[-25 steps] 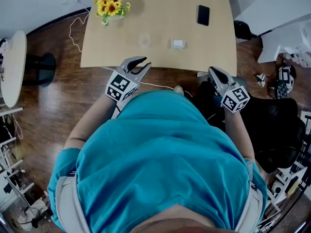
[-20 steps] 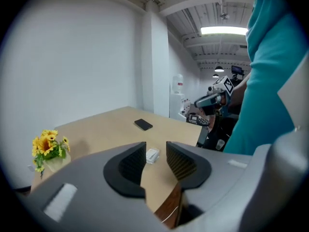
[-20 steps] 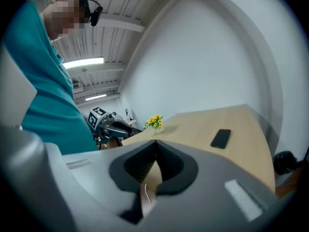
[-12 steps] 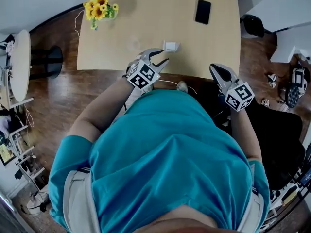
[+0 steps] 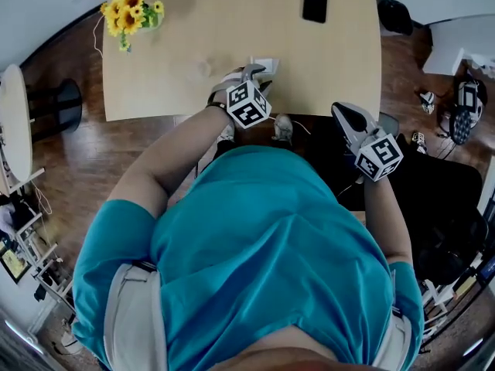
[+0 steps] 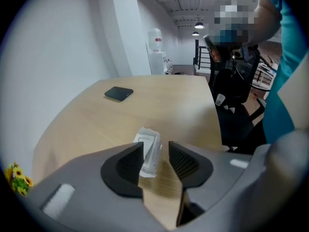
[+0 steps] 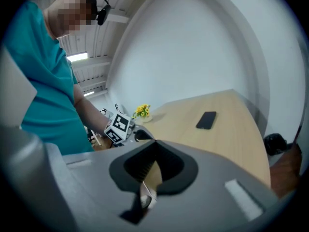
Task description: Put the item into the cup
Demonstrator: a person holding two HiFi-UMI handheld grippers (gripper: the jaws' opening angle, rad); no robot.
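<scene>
We found packet (image 5: pixel 267 63) mostly hidden behind left gripper (image 5: pixel 249 74) in head view. Cup (image 5: pixel 206 68) was too faint to tell. Flowers (image 6: pixel 17 177) were cut off at left gripper view's rim.

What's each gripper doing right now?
Left gripper: open, jaws have just been opening, white packet between them, not gripped.
Right gripper: shut, nothing held.

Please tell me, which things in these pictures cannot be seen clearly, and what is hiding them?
Cup: head view, only a faint clear smudge on the table; outline unreadable, and neither gripper view shows it.
White packet: left gripper view, its print is too small; one jaw of the left gripper, whose jaws have just been opening, covers its left edge.
Same packet, head view: the left gripper hides most of it.
</scene>
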